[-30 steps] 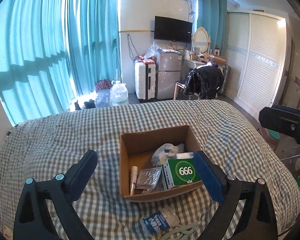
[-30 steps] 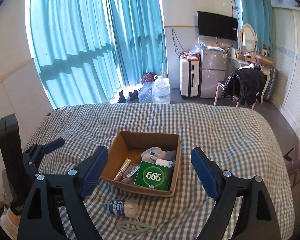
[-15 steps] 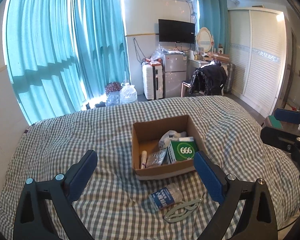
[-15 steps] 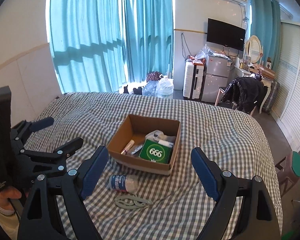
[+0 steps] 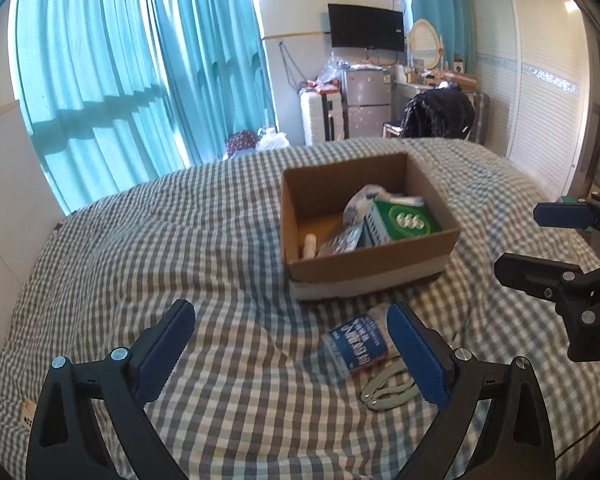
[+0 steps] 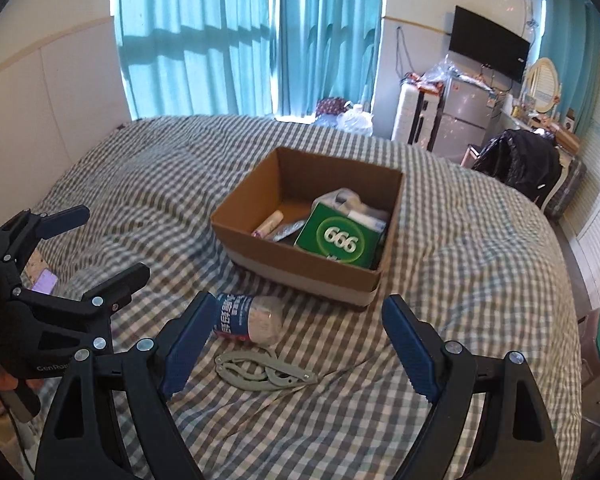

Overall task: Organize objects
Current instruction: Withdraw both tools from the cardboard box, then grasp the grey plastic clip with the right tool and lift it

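Note:
A cardboard box (image 5: 364,272) (image 6: 300,268) sits on the checked bed. It holds a green "666" carton (image 5: 404,220) (image 6: 338,240), a small tube (image 6: 268,224), a foil pack and a white bag. A small plastic bottle with a blue label (image 5: 358,344) (image 6: 246,318) lies on the bed in front of the box. A grey-green folding hanger (image 5: 388,384) (image 6: 264,372) lies beside it. My left gripper (image 5: 290,352) is open and empty, low over the bed, its right finger next to the bottle. My right gripper (image 6: 296,344) is open and empty above the hanger and bottle.
The checked bed (image 5: 160,240) spreads wide to the left. Teal curtains (image 5: 120,80), a suitcase, a fridge, a chair with a black jacket (image 5: 440,116) and a wardrobe stand beyond the bed. A phone (image 6: 44,280) lies at the bed's left edge.
Both grippers have dropped lower and closer to the bed. The bottle and hanger now lie near the fingers. Nothing has been taken hold of.

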Demonstrator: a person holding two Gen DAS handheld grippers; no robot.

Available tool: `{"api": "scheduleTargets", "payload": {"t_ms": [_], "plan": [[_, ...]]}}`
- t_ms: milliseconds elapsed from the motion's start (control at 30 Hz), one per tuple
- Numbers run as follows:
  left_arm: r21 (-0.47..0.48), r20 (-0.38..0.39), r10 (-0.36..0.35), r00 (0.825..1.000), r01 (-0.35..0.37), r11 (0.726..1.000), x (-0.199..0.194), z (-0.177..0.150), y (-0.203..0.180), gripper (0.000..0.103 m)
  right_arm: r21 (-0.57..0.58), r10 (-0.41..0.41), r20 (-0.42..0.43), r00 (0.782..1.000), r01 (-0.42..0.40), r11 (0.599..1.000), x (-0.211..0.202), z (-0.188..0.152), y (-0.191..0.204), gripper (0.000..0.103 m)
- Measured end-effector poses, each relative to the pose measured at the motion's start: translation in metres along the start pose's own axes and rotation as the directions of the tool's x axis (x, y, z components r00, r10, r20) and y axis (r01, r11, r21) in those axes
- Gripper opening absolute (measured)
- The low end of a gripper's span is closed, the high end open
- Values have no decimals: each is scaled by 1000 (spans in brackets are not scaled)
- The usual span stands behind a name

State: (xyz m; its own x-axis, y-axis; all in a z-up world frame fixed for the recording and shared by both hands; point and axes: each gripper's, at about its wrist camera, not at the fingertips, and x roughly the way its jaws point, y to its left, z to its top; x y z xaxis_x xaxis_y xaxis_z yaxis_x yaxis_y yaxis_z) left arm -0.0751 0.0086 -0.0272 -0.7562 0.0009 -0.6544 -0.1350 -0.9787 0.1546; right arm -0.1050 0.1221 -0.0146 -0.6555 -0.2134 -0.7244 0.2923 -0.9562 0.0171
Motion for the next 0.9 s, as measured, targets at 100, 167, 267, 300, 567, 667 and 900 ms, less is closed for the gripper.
{"api": "scheduleTargets", "payload": {"t_ms": [100, 167, 267, 300, 567, 667, 900], "plan": [[-16, -35, 21, 999, -22, 1000, 21, -19, -1, 99, -18, 23, -41, 999, -24, 1000, 27, -12, 1, 85], [-30, -51, 36, 998, -37, 999, 34, -29, 0, 99, -26, 47, -72, 996, -49, 998, 45, -20, 1, 85], [-45, -90, 31, 995, -35, 998, 52, -44, 2, 99, -45, 82, -140, 987, -89, 995, 74, -35, 5, 85], [-43, -102, 31, 994, -36, 998, 57, -49, 2, 99, -54, 90, -165, 982, -100, 994, 85, -42, 7, 85], [-49, -179, 22, 984, -32, 998, 81, -71, 6, 99, -137, 83, -344, 935, -138, 981, 155, -82, 33, 85], [-56, -194, 17, 981, -29, 998, 85, -73, 7, 99, -165, 90, -356, 930, -157, 974, 164, -85, 38, 85], [-101, -207, -9, 978, -12, 995, 87, -77, 13, 99, -101, 123, -408, 905, -179, 979, 188, -87, 28, 84]]}}
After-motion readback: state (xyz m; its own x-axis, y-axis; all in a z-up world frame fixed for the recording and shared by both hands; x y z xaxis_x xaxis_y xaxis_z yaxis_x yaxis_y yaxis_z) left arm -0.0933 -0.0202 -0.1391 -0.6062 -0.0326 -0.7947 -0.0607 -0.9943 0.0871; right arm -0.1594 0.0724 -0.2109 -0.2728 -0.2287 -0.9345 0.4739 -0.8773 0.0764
